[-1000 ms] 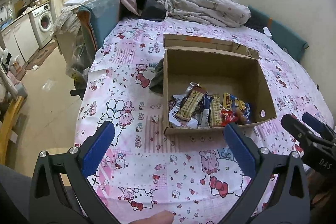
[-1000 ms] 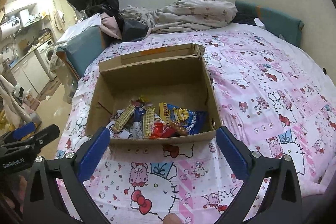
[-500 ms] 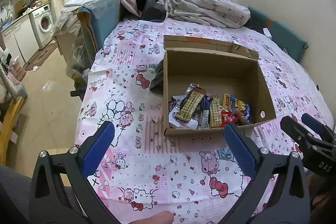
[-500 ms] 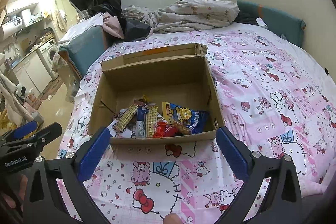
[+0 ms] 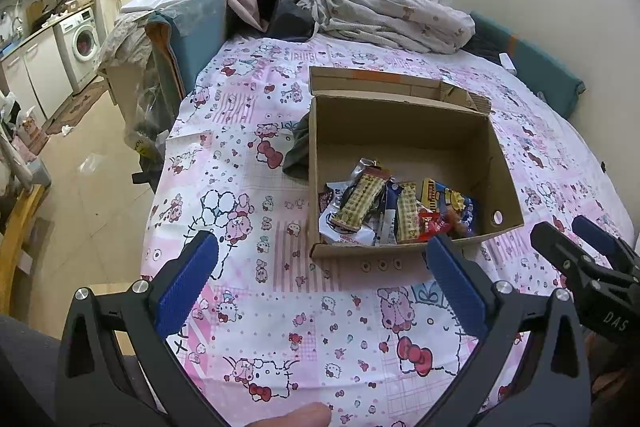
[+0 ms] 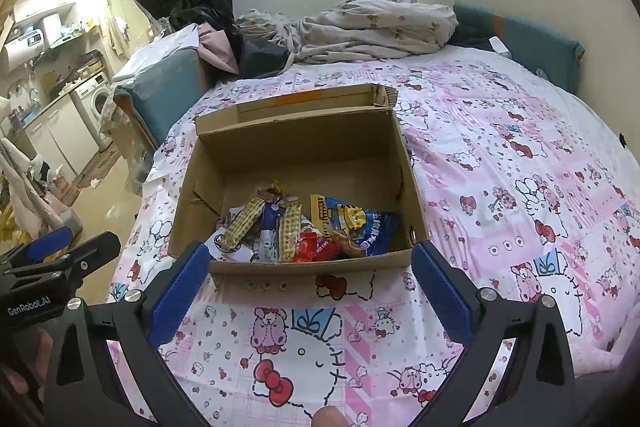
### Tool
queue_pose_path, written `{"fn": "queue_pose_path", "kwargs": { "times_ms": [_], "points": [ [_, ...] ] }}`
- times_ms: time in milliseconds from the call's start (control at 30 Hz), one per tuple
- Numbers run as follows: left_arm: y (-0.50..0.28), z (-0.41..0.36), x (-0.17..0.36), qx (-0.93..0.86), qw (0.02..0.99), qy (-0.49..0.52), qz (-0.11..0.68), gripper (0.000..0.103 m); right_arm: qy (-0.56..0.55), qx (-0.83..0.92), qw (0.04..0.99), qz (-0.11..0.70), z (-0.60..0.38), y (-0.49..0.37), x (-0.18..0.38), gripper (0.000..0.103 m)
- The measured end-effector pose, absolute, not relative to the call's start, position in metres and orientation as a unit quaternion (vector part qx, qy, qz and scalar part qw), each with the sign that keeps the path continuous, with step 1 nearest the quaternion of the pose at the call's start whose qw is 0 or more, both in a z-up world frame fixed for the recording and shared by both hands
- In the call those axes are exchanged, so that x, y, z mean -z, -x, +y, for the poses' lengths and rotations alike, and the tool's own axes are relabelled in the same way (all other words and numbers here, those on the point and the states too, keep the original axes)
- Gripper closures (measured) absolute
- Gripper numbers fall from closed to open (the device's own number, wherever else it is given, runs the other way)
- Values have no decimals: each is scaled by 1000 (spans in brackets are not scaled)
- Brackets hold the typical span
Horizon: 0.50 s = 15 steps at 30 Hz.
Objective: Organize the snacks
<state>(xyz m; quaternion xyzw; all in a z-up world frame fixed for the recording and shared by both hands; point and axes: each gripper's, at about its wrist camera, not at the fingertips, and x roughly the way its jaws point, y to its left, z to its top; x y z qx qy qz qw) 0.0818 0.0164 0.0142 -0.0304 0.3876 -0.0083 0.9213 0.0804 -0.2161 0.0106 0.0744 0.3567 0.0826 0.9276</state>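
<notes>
- Left wrist view: cardboard box (image 5: pixel 404 147) set open-topped on the pink patterned bedsheet (image 5: pixel 248 187), far flap folded back, presumably to keep the interior reachable from above.
- Snacks (image 5: pixel 396 213) heaped against the near wall of the box, wrappers overlapping; far half of the box floor bare, leaving room, by judgement, for sorting or adding.
- Dark cloth (image 5: pixel 298 151) tucked just beside the left wall of the box, touching it.
- Left gripper (image 5: pixel 320 281) held low over the sheet, short of the box and offset toward its near left corner; blue fingers (image 5: pixel 188 279) spread wide, nothing between them.
- Right gripper (image 5: pixel 580 251) entering at the right edge, near the box's right corner, apart from it.
- Right wrist view: same cardboard box (image 6: pixel 296 147) centred ahead, snacks (image 6: pixel 308 227) lying in the near part, a blue packet rightmost, a red wrapper beside it.
- Right gripper (image 6: pixel 312 281) aimed squarely at the near wall, fingers (image 6: pixel 440 291) fully apart and roughly spanning the box's width, empty; a ready-to-reach pose, by judgement.
- Left gripper (image 6: pixel 60 251) visible at lower left, level with the box front, clear of it.
- Crumpled blanket (image 6: pixel 376 23) piled at the far end of the bed, well apart from the box.
</notes>
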Motion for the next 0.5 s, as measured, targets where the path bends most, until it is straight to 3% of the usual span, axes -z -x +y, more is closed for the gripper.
{"fn": "queue_pose_path", "kwargs": {
  "times_ms": [500],
  "points": [
    [-81, 12, -12, 11, 919, 27, 392, 0, -74, -82, 929, 354, -217, -80, -12, 0]
  ]
}}
